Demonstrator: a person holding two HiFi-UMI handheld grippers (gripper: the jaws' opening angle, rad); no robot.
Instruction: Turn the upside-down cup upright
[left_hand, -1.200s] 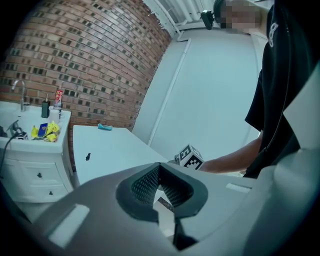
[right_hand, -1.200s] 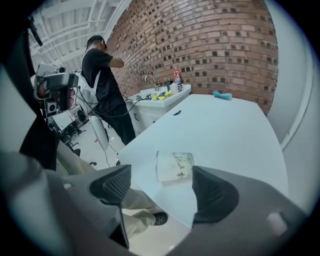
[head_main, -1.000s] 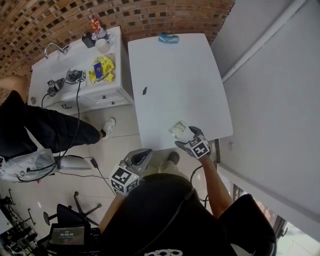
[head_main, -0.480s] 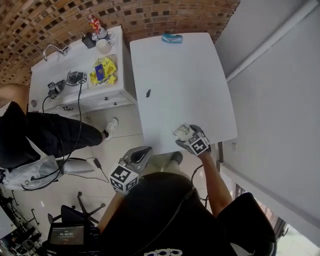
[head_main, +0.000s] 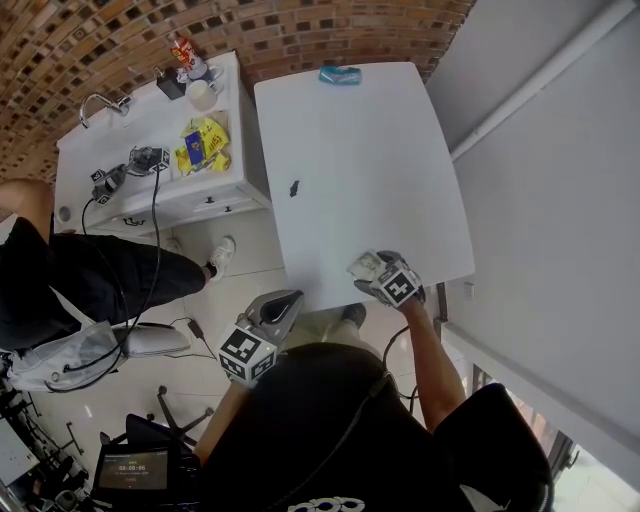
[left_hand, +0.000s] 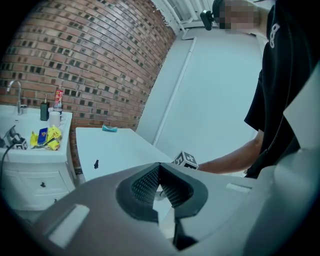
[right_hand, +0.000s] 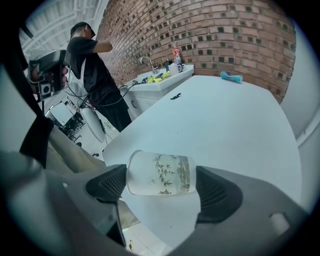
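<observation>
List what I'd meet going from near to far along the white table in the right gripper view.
cup → small black object → teal object at the far end → brick wall behind the table

The cup (right_hand: 160, 173) looks like frosted, translucent plastic or glass, smooth, with a dark green bamboo-leaf print on its side. The bench (head_main: 360, 170) has a smooth white top, matt with a faint sheen. The left gripper (left_hand: 159, 170) has a grey matt plastic shell. Its fingers (left_hand: 142, 186) carry dark, rubber-like pads with a fine ribbed grid. Its marker cube (head_main: 247, 356) bears flat black-and-white print. The brick wall (head_main: 300, 30) is rough, mottled brown with pale mortar. The floor tiles (head_main: 240, 290) are pale and glossy. The tap (head_main: 100, 98) is shiny metal, on a smooth white sink cabinet (head_main: 190, 198). The yellow packets (head_main: 205, 140) look like shiny foil.
</observation>
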